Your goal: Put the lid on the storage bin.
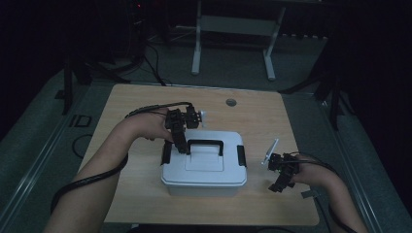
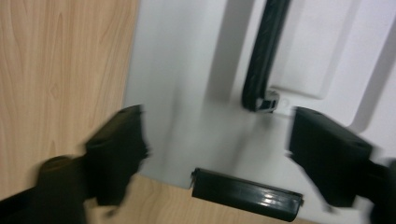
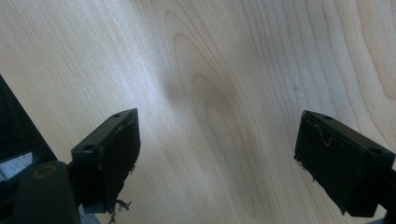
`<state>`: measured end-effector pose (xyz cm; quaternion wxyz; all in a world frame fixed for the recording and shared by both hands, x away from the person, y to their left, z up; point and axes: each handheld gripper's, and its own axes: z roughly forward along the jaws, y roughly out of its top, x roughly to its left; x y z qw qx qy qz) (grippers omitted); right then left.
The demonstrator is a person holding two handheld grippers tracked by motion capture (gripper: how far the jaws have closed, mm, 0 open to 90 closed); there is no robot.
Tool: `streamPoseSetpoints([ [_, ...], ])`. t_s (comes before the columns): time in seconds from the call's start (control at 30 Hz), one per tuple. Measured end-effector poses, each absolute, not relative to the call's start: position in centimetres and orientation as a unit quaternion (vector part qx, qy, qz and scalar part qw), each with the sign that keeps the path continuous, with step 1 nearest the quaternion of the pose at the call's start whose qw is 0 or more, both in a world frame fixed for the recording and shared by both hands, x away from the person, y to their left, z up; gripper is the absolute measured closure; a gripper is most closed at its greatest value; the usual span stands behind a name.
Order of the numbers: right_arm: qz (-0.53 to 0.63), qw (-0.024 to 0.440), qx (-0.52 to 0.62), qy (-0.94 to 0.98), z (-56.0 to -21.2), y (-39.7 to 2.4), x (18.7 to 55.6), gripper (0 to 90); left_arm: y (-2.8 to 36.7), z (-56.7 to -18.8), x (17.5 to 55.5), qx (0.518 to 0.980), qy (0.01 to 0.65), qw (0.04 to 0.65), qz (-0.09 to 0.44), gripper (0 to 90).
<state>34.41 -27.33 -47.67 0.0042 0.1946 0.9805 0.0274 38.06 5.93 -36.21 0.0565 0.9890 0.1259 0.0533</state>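
A white plastic box [image 1: 204,170] with a black carry handle [image 1: 205,143] and black side latches [image 1: 241,155] stands in the middle of the wooden table [image 1: 141,107]. My left gripper [image 1: 180,144] hangs over the left part of the lid, beside the handle's left end. In the left gripper view its jaws [image 2: 217,135] stand wide apart over the lid [image 2: 187,70], with the handle's end [image 2: 264,56] ahead and a latch [image 2: 245,193] just below; nothing is pressed between them. My right gripper [image 1: 278,184] rests to the right of the box, open [image 3: 219,140] over bare wood.
A round cable hole [image 1: 231,102] sits near the table's far edge. Black cables trail from both grippers across the table's left and right sides. A grey metal stand [image 1: 233,29] is on the floor beyond the table. Dark floor surrounds the table.
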Motion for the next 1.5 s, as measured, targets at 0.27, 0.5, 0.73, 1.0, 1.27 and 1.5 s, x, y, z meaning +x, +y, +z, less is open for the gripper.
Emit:
streamPoseSetpoints([
  [0.27,0.025,0.004,0.197,0.980,-48.0,-27.5,34.3,14.0,8.7,-36.6,37.9,0.977,0.150,0.139,0.063,1.6],
  [0.5,0.029,0.010,0.202,0.979,-47.9,-27.7,34.4,13.9,11.2,-37.6,37.1,0.973,0.152,0.166,0.055,1.6],
  [0.73,0.028,0.012,0.207,0.978,-47.9,-27.8,34.3,14.0,14.0,-38.3,35.7,0.967,0.162,0.187,0.062,1.6],
  [1.0,0.034,0.018,0.216,0.976,-47.9,-27.9,34.3,13.9,17.3,-40.1,34.7,0.961,0.190,0.198,0.046,1.5],
  [1.27,0.036,0.021,0.224,0.974,-47.9,-28.3,34.2,13.9,19.9,-41.5,33.4,0.956,0.198,0.211,0.052,1.6],
  [1.5,0.039,0.023,0.226,0.973,-48.0,-28.5,34.3,13.9,21.5,-43.7,32.6,0.952,0.225,0.206,0.042,1.5],
])
